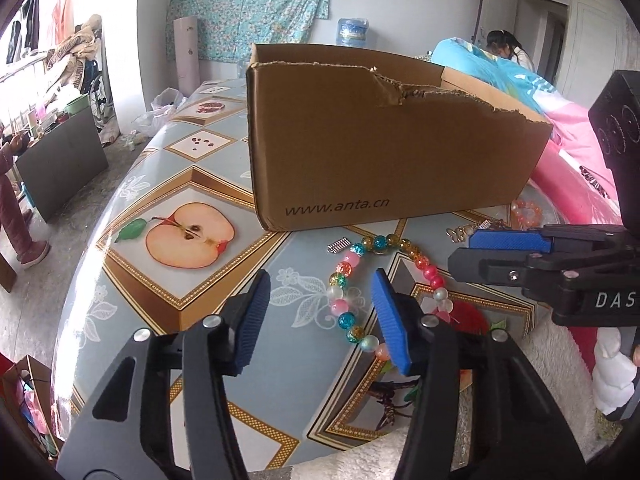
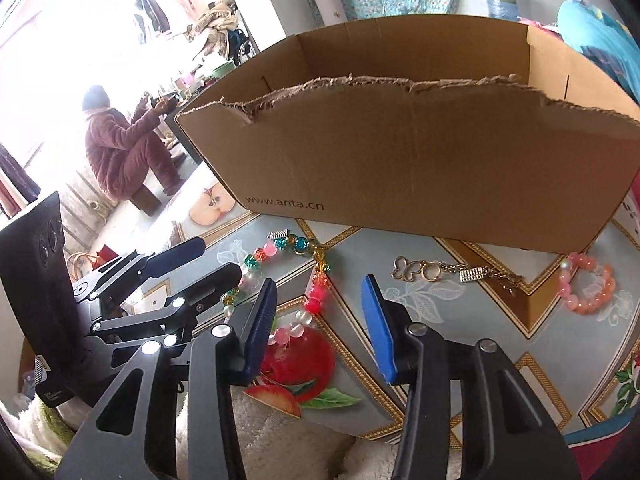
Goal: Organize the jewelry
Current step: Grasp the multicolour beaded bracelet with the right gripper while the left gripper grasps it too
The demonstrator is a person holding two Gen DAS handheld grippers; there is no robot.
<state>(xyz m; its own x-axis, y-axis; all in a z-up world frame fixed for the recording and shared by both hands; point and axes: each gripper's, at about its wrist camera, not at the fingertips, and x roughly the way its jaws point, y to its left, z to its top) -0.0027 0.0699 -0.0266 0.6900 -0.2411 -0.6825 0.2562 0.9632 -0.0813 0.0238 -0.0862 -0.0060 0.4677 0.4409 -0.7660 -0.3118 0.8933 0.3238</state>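
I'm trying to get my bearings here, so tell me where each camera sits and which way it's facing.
Left wrist: on the left gripper, angled down at the multicoloured bead necklace and cardboard box; right gripper enters from the right.
Right wrist: on the right gripper, angled down at the gold chain and pink bracelet; left gripper shows at left.
Shared: box, necklace, both grippers.

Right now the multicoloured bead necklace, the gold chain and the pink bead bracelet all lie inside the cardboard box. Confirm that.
Not right. The multicoloured bead necklace, the gold chain and the pink bead bracelet all lie on the patterned tablecloth in front of the cardboard box, not inside it. The right wrist view shows this.
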